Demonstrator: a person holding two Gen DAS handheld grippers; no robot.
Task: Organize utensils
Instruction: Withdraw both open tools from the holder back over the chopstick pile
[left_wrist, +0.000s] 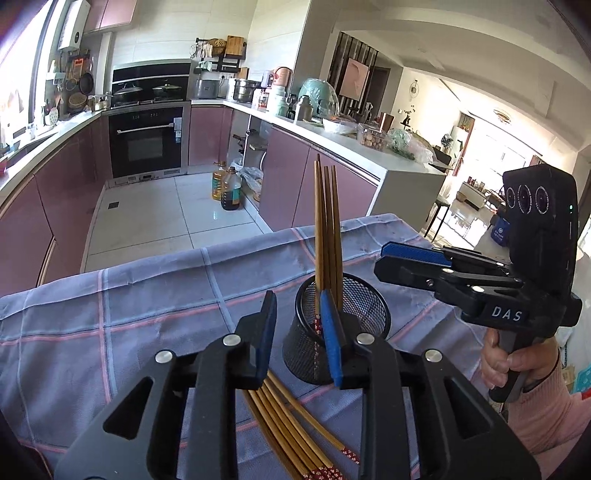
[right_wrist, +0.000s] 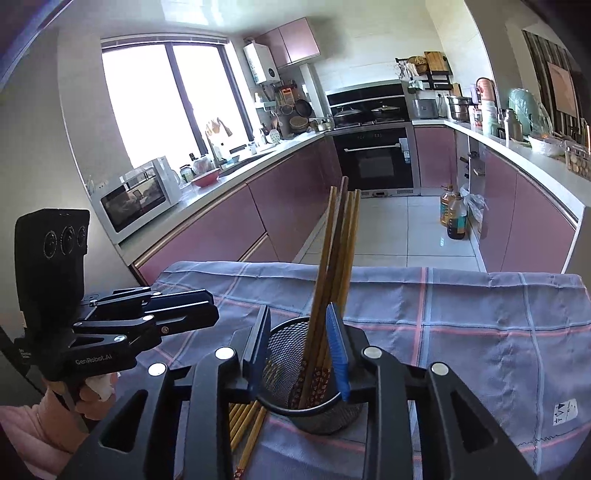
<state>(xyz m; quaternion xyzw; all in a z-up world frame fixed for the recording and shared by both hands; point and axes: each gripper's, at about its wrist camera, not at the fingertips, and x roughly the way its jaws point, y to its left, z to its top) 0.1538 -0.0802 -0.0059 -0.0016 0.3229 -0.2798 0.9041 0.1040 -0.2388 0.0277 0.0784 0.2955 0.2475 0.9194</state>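
On the checked cloth (left_wrist: 129, 314), the mesh cup (left_wrist: 341, 332) holds several upright chopsticks (left_wrist: 325, 229); more loose chopsticks (left_wrist: 291, 424) lie just beside it. Left gripper (left_wrist: 299, 343) and right gripper (right_wrist: 301, 350) stand spread, empty. Next, probably, comes pinching a loose pair.

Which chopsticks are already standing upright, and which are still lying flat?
The chopsticks in the black mesh cup stand upright, red patterned ends down. The other bundle lies flat on the checked cloth, beside the cup.
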